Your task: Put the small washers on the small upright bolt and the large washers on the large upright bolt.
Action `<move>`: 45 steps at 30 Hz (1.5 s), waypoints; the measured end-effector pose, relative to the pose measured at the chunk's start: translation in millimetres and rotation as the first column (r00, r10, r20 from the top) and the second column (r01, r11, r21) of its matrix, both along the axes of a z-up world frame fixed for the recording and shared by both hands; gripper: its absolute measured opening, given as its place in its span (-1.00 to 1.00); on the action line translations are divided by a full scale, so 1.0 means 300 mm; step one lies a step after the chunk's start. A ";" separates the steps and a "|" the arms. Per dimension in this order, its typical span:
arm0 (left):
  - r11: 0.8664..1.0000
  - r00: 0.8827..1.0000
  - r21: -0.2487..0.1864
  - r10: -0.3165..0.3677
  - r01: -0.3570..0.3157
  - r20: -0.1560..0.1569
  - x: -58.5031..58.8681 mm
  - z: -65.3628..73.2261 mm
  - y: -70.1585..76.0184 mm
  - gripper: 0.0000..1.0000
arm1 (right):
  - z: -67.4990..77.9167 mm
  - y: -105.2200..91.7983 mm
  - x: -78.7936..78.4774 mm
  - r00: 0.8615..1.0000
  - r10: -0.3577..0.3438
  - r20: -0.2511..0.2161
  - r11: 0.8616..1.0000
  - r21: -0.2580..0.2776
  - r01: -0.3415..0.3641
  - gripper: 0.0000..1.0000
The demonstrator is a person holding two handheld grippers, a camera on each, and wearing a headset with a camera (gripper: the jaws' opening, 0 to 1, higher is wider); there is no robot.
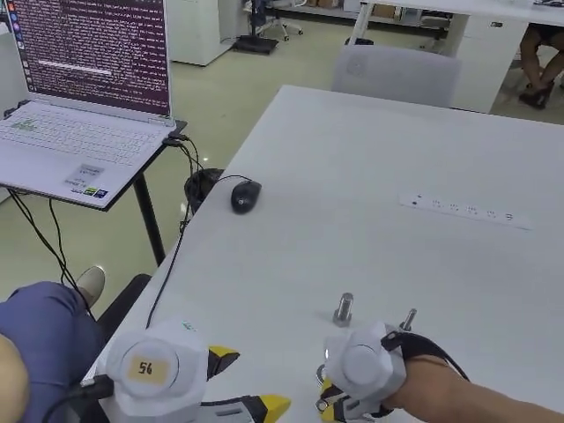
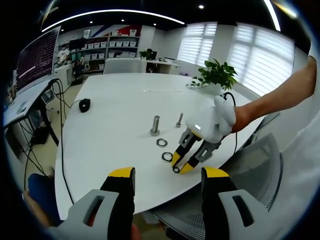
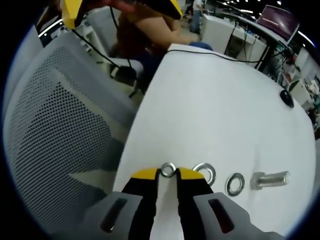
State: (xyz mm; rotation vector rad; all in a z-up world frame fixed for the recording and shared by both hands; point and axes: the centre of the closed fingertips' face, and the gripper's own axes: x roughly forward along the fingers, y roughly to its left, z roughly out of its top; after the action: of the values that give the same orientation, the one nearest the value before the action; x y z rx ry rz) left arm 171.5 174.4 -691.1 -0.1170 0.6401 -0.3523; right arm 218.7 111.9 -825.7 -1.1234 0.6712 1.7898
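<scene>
Right gripper view: right tool [image 3: 168,177] pinches small washer [image 3: 168,170]; left tool [image 2: 167,176] released, empty; two large washers [image 3: 205,172] on tabletop [image 3: 215,110]; large bolt [image 3: 270,180], small bolt [image 2: 179,120] look bare.

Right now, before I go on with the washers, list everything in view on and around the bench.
large upright bolt: one, silver, near the table's front edge
small upright bolt: one, silver, beside the large bolt
large washers: two, silver, flat on the table by the large bolt
small washer: one, silver, between the right tool's tips
mouse: one, black, table's left side
power strip: one, white, farther back on the table
laptop: one, white, on a stand left of the table
potted plant: one, green, far end
mesh chair: one, grey, at the near edge
left tool: yellow-tipped, open
right tool: yellow-tipped, shut on the small washer
</scene>
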 end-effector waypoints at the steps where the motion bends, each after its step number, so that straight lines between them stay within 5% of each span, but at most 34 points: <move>1: 1.000 1.000 0.000 -0.001 0.001 0.001 0.001 0.001 -0.002 0.05 | 0.000 0.000 0.001 1.000 -0.008 -0.006 1.000 -0.002 0.008 -0.69; 9: 1.000 1.000 -0.001 -0.004 0.004 0.004 0.002 0.006 -0.007 0.05 | 0.001 0.001 0.002 1.000 -0.026 0.002 1.000 0.006 0.026 -0.71; 19: 1.000 1.000 0.003 -0.001 0.001 0.004 0.001 0.012 0.000 0.04 | 0.004 -0.043 0.033 0.991 -0.134 -0.011 0.990 0.039 0.134 -0.72; 28: 1.000 1.000 0.005 -0.016 0.016 0.005 0.013 0.012 -0.013 0.04 | 0.003 -0.191 0.166 0.944 -0.329 -0.024 0.943 0.045 0.330 -0.72; 36: 1.000 1.000 0.003 -0.031 0.031 0.003 0.020 0.010 -0.034 0.04 | 0.039 -0.283 0.300 0.871 -0.490 -0.044 0.868 0.072 0.492 -0.72; 45: 1.000 1.000 0.004 -0.027 0.027 -0.001 0.016 0.005 -0.032 0.04 | 0.035 -0.316 0.348 0.850 -0.526 -0.034 0.848 0.058 0.527 -0.72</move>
State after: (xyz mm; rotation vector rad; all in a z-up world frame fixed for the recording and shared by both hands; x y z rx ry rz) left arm 176.1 164.9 -689.5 -0.1046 0.6440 -0.3768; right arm 323.0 17.1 -815.2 -0.7783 0.8324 1.3353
